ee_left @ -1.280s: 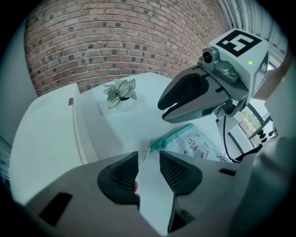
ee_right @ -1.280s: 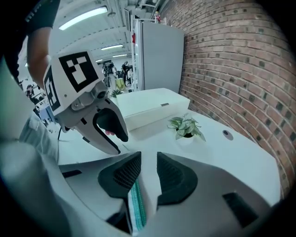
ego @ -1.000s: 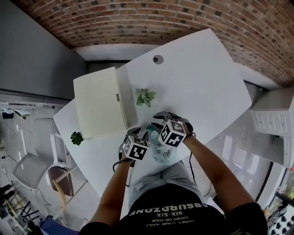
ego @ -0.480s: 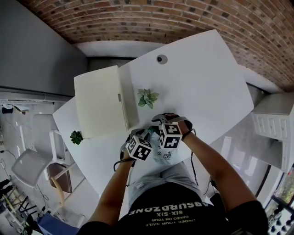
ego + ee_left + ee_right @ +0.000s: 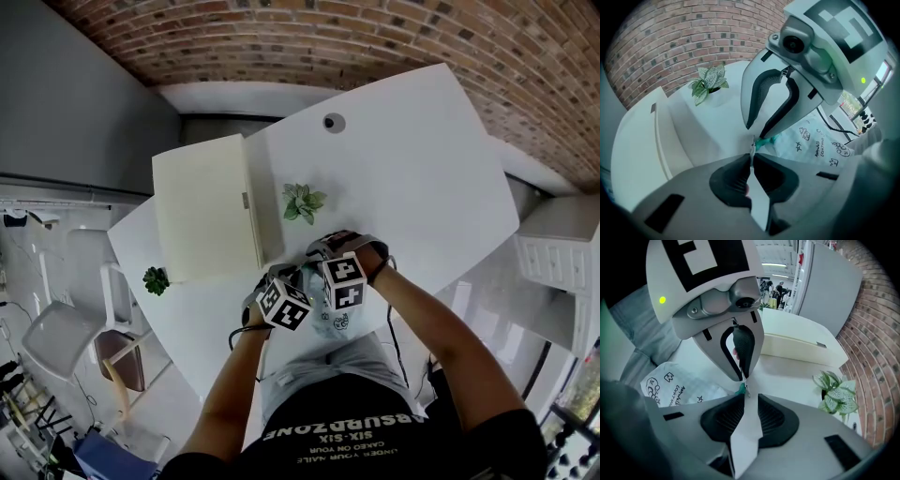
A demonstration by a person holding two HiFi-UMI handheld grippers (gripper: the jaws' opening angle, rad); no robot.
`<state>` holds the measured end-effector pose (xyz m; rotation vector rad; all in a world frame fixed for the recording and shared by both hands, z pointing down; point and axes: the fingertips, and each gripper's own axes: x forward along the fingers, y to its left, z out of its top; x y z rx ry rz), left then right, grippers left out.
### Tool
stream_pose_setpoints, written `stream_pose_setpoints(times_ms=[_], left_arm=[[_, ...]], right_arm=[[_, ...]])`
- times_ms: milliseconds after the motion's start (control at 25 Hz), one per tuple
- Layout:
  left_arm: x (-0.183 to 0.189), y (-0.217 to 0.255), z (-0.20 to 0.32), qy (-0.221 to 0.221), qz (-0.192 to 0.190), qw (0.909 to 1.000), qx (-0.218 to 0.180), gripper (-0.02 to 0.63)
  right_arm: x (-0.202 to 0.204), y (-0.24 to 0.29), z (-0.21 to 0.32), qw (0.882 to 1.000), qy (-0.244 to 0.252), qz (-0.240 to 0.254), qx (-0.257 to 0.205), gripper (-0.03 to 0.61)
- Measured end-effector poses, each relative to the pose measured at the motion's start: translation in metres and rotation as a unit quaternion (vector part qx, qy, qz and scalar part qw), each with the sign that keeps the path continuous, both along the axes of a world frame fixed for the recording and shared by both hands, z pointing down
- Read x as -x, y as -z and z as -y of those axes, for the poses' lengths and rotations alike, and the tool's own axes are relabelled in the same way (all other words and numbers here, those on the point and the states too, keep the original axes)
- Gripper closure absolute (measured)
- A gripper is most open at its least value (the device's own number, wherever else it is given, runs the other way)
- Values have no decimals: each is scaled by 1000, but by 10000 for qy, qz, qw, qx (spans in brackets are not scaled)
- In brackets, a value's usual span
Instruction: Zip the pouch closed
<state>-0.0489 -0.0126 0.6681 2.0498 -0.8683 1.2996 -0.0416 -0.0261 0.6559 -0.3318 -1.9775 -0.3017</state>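
Left tongs [image 5: 751, 157] closing on zip pull [image 5: 752, 146]. Right tongs [image 5: 746, 394] clenched on teal zip end of pouch [image 5: 670, 385]. Pouch on counter [image 5: 412, 169].

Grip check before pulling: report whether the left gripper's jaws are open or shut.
Nearly shut, jaws closing: the left gripper pinches the small silver zipper pull of the white printed pouch.

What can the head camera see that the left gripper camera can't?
Only the head view shows the person's arms, a second little plant far left and a grey chair. Only the left gripper view shows, up close, the left gripper closing its jaws on a thin metal tab by a teal bit. Both show the printed pouch, the leafy plant, the cream box and the brick wall.
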Motion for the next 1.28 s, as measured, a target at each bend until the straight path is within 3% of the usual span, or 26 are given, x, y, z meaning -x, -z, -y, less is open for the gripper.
stream_pose_setpoints(times_ms=[320, 480, 760, 1000, 1280], left_arm=[[-1, 0, -1, -101, 64, 9999, -95, 586], [-1, 1, 0, -126, 15, 9999, -116, 586], [-1, 1, -1, -31, -29, 9996, -270, 586], [0, 0, -1, -40, -54, 9997, -250, 586], [0, 0, 0, 123, -84, 9997, -174, 588]], right_arm=[[3, -4, -7, 9986, 486, -198, 69, 503], [0, -4, -11, 9979, 604, -215, 39, 547], [0, -3, -11, 9990, 367, -221, 101, 569], [3, -5, -4, 9996, 151, -246, -51, 572], [-2, -2, -11, 9995, 112, -258, 119, 577]])
